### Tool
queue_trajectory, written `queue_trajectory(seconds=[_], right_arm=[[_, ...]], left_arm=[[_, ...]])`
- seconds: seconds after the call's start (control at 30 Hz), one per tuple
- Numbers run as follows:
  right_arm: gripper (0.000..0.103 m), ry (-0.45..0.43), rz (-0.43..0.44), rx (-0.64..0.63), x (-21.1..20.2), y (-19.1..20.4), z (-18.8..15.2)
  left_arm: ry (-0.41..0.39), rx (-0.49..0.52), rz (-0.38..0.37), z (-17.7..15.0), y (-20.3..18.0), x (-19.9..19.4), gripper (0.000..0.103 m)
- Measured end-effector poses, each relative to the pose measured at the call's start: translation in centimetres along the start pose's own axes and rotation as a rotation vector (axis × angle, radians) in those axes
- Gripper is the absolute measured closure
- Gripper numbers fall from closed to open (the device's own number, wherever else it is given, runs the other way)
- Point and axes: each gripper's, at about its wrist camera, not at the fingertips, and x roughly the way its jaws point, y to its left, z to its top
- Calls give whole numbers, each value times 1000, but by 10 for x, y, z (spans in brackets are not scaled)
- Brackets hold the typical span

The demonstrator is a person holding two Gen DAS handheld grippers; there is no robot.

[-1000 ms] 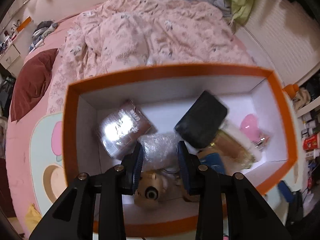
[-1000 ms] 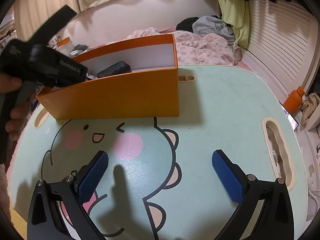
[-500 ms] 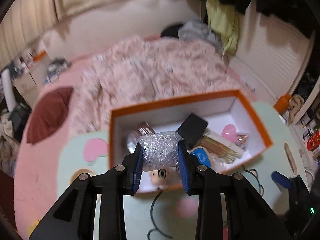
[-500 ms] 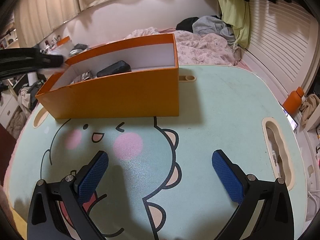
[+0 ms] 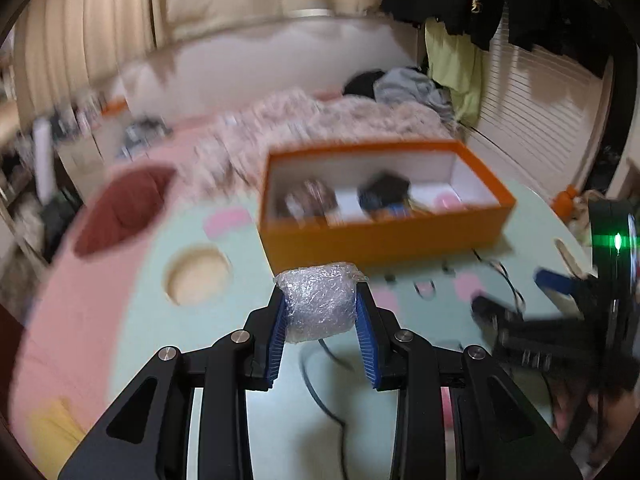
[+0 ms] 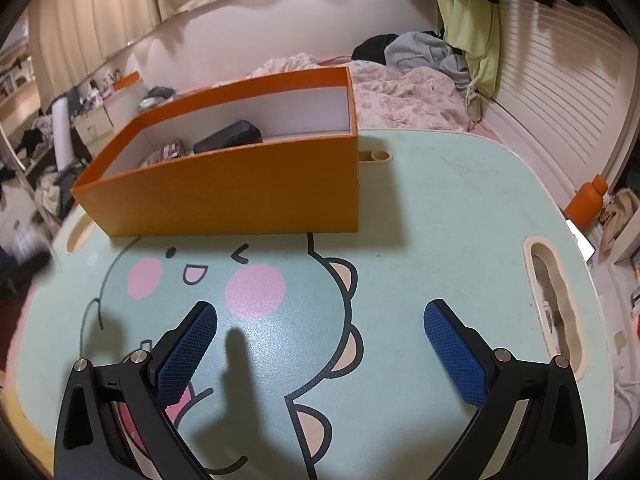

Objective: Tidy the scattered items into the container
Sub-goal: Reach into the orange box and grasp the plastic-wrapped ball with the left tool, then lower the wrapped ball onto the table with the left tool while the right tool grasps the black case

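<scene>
My left gripper (image 5: pixel 322 308) is shut on a bubble-wrap bundle (image 5: pixel 319 303) and holds it above the table, in front of the orange box (image 5: pixel 384 236). The box holds a black case (image 5: pixel 383 193), a shiny packet (image 5: pixel 310 200) and a pink item (image 5: pixel 444 201). In the right wrist view the orange box (image 6: pixel 236 192) stands at the table's far side, with the black case (image 6: pixel 228 140) inside. My right gripper (image 6: pixel 320 340) is open and empty, low over the mint cartoon table (image 6: pixel 420 240).
A black cable (image 5: pixel 320 376) lies on the table below the bundle. My right gripper's body (image 5: pixel 560 320) shows at the right in the left wrist view. A pink bed (image 6: pixel 400 88) with clothes lies behind the table. An orange bottle (image 6: pixel 586 204) stands at the right.
My left gripper has lifted the bubble-wrap bundle out of the orange box and pulled back and up, away from the box. My right gripper has not moved.
</scene>
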Motion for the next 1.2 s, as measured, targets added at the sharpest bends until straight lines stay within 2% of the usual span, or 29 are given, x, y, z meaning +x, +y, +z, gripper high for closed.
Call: queue_trajectory(seconds=[0.13, 0.2, 0.27, 0.3, 0.37, 0.43, 0.47, 0.5, 0.53, 0.57, 0.6, 0.7, 0.77, 0.93, 1.07, 1.13, 1.17, 1.2], right_arm=[[0, -27, -22, 64, -6, -11, 4], [0, -76, -35, 77, -21, -12, 8], [0, -113, -11, 65, -40, -10, 20], [0, -119, 23, 54, -48, -7, 30], [0, -112, 144, 29, -61, 3, 58], [0, -57, 266, 24, -59, 14, 86], [0, -3, 307, 29, -50, 22, 103], [5, 53, 318, 36, -37, 30, 119], [11, 106, 309, 43, -23, 38, 132], [26, 153, 298, 49, -8, 44, 142], [37, 209, 283, 62, 9, 50, 149], [40, 376, 257, 149, 63, 49, 157], [43, 429, 253, 211, 85, 45, 153], [43, 450, 263, 308, 104, 45, 158], [43, 470, 207, 290, 118, 58, 166], [41, 461, 178, 242, 121, 68, 167], [43, 458, 154, 205, 122, 73, 168], [54, 452, 133, 172, 122, 76, 167]], left_arm=[[6, 29, 6, -16, -4, 15, 69], [21, 15, -22, -19, -5, 22, 69], [39, -20, -67, -22, -2, 29, 69], [40, -42, -88, -24, 2, 30, 68], [33, -81, -133, -27, 4, 33, 64], [40, -88, -142, -29, 3, 37, 47], [45, -93, -151, -29, 3, 38, 44], [40, -97, -161, -28, 4, 37, 40], [28, -104, -171, -27, 5, 36, 38], [13, -118, -176, -28, 7, 34, 37], [2, -134, -178, -29, 10, 33, 37], [-3, -184, -189, -33, 17, 34, 37], [-6, -206, -202, -36, 21, 33, 37], [-52, -194, -219, -38, 20, 25, 37], [-63, -173, -223, -40, 18, 21, 37], [-75, -170, -220, -40, 18, 19, 37], [-86, -171, -219, -39, 19, 18, 37], [-95, -173, -219, -40, 18, 15, 37]])
